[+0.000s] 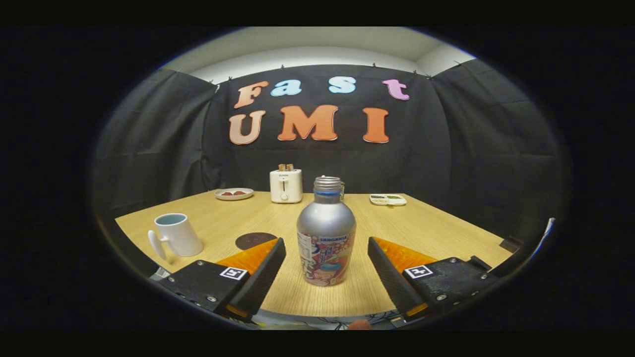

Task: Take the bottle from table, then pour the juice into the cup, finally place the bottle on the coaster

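Observation:
A silver bottle (326,233) with a colourful label and no cap stands upright on the wooden table (436,228). It sits between my two fingers, with a gap on each side. My gripper (326,253) is open and touches nothing. To the left of the left finger stands a white cup (176,235), its handle towards me. A dark round coaster (253,240) lies flat between the cup and the bottle, partly hidden behind the left finger.
At the table's far side stand a white toaster (285,185) with toast in it, a small plate (234,194) with food to its left, and a small white tray (388,199) to the right. Black cloth walls close the booth.

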Demonstrator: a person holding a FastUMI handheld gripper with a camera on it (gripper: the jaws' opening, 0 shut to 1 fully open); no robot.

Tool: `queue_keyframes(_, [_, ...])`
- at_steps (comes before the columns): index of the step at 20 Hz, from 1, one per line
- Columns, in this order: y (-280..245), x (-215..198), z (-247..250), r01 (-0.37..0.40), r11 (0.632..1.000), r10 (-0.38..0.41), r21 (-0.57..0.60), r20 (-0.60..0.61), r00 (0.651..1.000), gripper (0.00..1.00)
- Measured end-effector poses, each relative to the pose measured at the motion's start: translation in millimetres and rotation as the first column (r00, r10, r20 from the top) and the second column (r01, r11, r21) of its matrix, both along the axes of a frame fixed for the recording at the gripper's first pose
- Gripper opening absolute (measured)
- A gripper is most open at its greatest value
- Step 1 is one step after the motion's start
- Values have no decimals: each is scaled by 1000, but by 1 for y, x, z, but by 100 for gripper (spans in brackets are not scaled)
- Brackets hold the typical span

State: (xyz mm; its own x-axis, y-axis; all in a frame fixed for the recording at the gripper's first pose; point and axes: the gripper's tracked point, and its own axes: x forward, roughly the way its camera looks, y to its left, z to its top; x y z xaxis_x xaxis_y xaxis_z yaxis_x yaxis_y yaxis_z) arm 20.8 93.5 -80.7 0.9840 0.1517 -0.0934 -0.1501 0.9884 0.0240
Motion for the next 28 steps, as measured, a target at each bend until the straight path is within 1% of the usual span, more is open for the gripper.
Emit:
queue_keyframes(5, [8,12,-22,-6,1000,5,-10,-47,999,99])
queue_keyframes(7, [5,17,-27,11,1000,-12,-9,-60,998,99])
queue_keyframes(10, [6,20,-33,14,1000,-13,17,-83,996,99])
queue_keyframes(11, [7,20,-35,10,1000,-8,27,-92,996,99])
queue_keyframes(13, [10,22,-39,8,1000,-4,30,-108,994,93])
queue_keyframes(14, [9,23,-41,13,1000,-11,19,-110,994,88])
queue_keyframes(15, [8,22,-41,17,1000,-16,6,-108,994,86])
queue_keyframes(16, [9,21,-40,16,1000,-16,1,-105,994,80])
queue_keyframes(20, [12,21,-37,19,999,-23,-34,-102,995,78])
queue_keyframes(28, [24,13,-22,21,985,-34,-173,-69,997,78])
